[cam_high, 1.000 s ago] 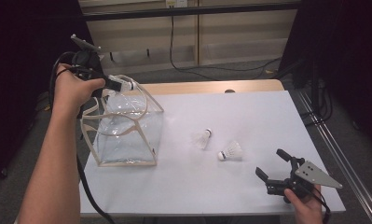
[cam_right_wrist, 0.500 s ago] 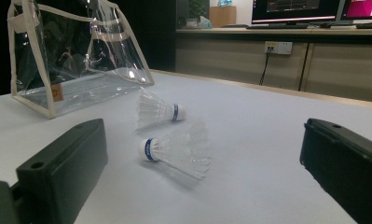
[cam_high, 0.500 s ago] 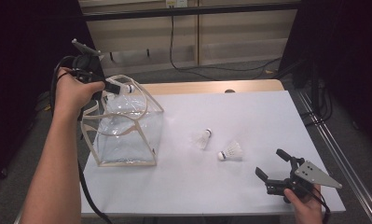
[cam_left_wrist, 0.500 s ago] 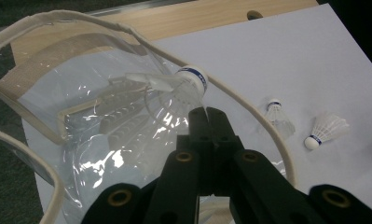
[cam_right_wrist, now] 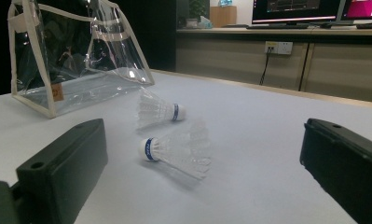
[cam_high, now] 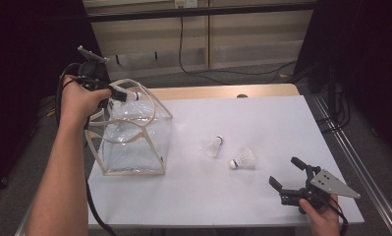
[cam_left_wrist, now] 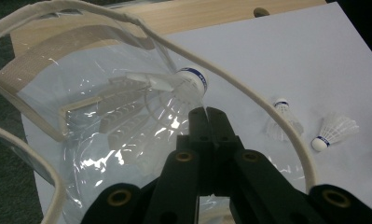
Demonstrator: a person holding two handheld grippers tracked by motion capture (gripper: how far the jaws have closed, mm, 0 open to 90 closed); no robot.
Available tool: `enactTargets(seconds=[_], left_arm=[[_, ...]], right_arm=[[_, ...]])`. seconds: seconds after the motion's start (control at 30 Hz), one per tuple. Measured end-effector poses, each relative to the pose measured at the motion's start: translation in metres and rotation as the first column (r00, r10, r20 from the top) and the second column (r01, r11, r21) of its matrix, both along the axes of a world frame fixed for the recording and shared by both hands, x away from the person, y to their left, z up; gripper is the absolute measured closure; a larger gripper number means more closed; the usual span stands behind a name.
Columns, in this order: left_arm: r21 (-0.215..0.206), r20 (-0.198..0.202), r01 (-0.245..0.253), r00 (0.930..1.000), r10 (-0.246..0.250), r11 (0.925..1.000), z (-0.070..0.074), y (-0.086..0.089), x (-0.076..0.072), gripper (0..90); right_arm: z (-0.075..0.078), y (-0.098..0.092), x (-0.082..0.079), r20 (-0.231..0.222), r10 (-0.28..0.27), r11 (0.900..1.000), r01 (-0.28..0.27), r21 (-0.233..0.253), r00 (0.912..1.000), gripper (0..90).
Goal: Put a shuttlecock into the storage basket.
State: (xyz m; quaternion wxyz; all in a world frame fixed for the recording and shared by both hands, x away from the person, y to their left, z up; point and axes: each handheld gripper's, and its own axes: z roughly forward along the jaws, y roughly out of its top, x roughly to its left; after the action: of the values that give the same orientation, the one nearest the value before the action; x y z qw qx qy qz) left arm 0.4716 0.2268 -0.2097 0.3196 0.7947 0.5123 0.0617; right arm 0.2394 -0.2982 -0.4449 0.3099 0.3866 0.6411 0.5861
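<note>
Left jaws: closed tight on the feather skirt of a shuttlecock (cam_left_wrist: 183,88), cork end pointing away from the gripper.
Left gripper (cam_high: 116,92): held over the open mouth of the bag (cam_high: 134,142), at the table's left side; the hand grips it from above.
Held shuttlecock: just above the bag's rim, between the two cream handles (cam_left_wrist: 249,98), not yet inside.
Right jaws: spread wide, holding nothing.
Right gripper (cam_high: 287,179): low at the near right corner of the table (cam_high: 262,113), aimed toward the two loose shuttlecocks.
Loose shuttlecocks: one (cam_high: 214,145) lies nearer the bag, the other (cam_high: 242,158) just beside it toward the right gripper; both on their sides, well apart from the bag.
Change over the last second: almost none. The left gripper has kept its place over the bag with the shuttlecock clamped, the right has stayed parked, and the loose pair have not shifted.
Meaning for the task: the drop looks imminent but is not yet made; one shuttlecock is ready to go in and two wait on the table.
Next call: lower slightly and let go, so the cork clears the handle and falls inside.
</note>
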Motion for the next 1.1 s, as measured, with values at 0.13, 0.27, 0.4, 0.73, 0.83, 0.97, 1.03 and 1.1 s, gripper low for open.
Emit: enactTargets(seconds=[0.13,0.27,0.4,0.73,0.83,0.97,1.03,1.1], left_arm=[[0.004,-0.002,-0.006,1.0000,0.006,1.0000,-0.004,0.000,0.001,90.0],[0.002,0.000,-0.008,1.0000,0.008,1.0000,-0.006,0.001,0.003,90.0],[0.003,-0.007,-0.008,0.9999,0.008,1.0000,-0.009,0.000,0.004,90.0],[0.011,-0.017,-0.007,0.9998,0.007,0.9999,-0.017,-0.001,0.008,90.0],[0.010,-0.013,-0.012,0.9998,0.012,0.9999,-0.019,-0.002,0.009,90.0],[0.009,-0.009,-0.016,0.9998,0.016,0.9998,-0.021,0.000,0.010,90.0],[0.013,-0.012,-0.015,0.9998,0.015,0.9998,-0.022,0.000,0.010,90.0],[0.009,-0.015,-0.016,0.9998,0.016,0.9998,-0.023,0.000,0.011,90.0]], right_arm=[[0.000,0.000,0.000,0.001,0.000,1.000,0.000,0.001,1.0000,0.7],[0.000,0.000,0.000,-0.001,0.000,1.000,0.000,0.001,1.0000,0.7],[0.000,0.000,0.000,-0.001,0.000,1.000,0.000,0.004,1.0000,0.7],[0.000,0.000,0.000,0.001,0.000,1.000,0.000,0.002,1.0000,0.7],[0.000,0.000,0.000,0.000,0.002,1.000,-0.002,0.000,1.0000,0.7],[0.000,0.000,0.000,0.000,0.000,1.000,0.000,0.002,1.0000,0.7],[0.000,0.000,0.000,0.000,0.001,1.000,-0.001,0.003,1.0000,0.7],[0.000,0.000,0.000,0.001,0.000,1.000,0.000,0.002,1.0000,0.7]])
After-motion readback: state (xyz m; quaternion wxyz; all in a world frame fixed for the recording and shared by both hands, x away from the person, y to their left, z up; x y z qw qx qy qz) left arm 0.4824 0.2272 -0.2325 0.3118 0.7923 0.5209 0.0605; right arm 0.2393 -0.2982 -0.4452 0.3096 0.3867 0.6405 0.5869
